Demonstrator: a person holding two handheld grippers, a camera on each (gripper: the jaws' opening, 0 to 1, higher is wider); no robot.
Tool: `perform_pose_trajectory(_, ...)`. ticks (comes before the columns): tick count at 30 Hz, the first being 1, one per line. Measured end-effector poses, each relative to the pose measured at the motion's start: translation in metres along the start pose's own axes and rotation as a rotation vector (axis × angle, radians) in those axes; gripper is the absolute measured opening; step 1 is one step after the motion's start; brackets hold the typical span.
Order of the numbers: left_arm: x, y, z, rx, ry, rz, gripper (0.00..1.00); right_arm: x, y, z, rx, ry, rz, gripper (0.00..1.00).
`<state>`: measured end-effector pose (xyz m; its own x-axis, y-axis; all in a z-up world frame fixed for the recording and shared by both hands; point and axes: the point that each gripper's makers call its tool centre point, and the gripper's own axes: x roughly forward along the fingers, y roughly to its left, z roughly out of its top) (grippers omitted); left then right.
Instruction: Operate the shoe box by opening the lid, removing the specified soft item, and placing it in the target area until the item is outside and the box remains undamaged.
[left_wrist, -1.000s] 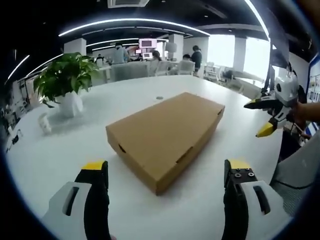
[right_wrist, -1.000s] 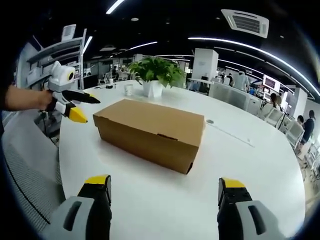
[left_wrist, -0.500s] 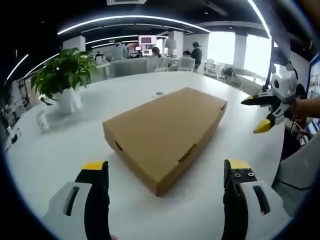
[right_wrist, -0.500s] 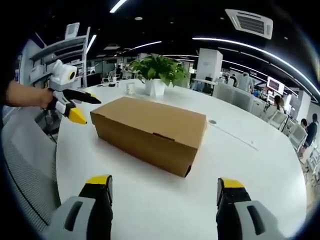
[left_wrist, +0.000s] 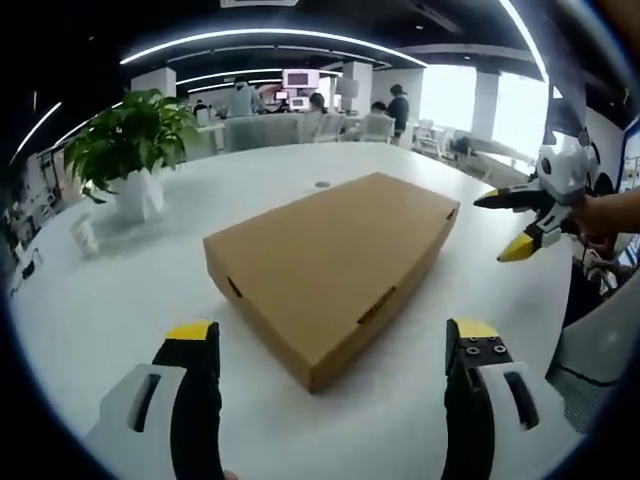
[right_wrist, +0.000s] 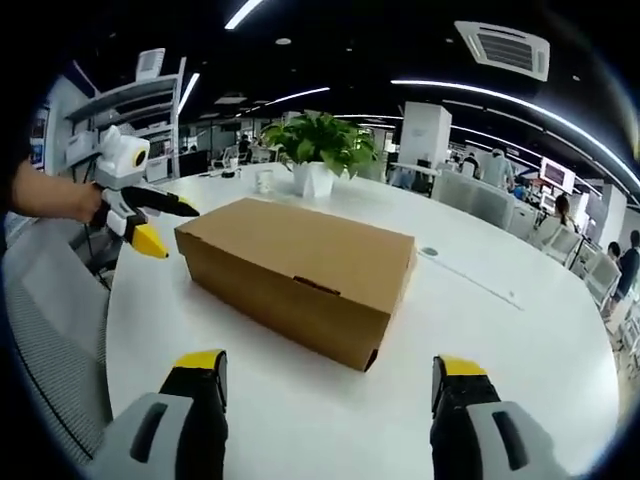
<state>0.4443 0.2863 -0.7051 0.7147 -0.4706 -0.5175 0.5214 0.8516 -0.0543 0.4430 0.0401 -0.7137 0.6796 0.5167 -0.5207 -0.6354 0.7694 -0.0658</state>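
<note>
Yellow-tipped and spread wide with nothing held, the left gripper (left_wrist: 330, 345) and right gripper (right_wrist: 326, 375) have both edged closer to the shoe box (left_wrist: 332, 265), which sits shut on the white table (right_wrist: 500, 330). Its lid is unopened, so the approach is only closing in; beyond stands a potted plant (left_wrist: 130, 150).

A wide white table (left_wrist: 90, 300) with a rounded edge fills the foreground of an open-plan office. A leafy potted plant (left_wrist: 130, 150) in a white pot stands on it. Long curved light strips (left_wrist: 270, 38) run across a dark ceiling, where a square air-conditioning vent (right_wrist: 502, 47) is set. Bright windows (left_wrist: 500, 110) glow at the far side between white pillars (right_wrist: 424, 135). People sit and stand among desks and pale chairs (right_wrist: 480, 195) further back, and a grey shelf unit (right_wrist: 135, 105) rises near a wall.
</note>
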Motion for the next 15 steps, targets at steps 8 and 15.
perform_pose_trajectory(8, 0.005, -0.001, 0.002, -0.013, -0.003, 0.007, 0.9, 0.008, -0.004, 0.007, 0.01, -0.034, 0.016, 0.82)
perform_pose_trajectory(15, 0.011, -0.004, 0.003, -0.016, -0.003, 0.011, 0.9, 0.014, -0.008, 0.015, 0.0, -0.053, 0.029, 0.81)
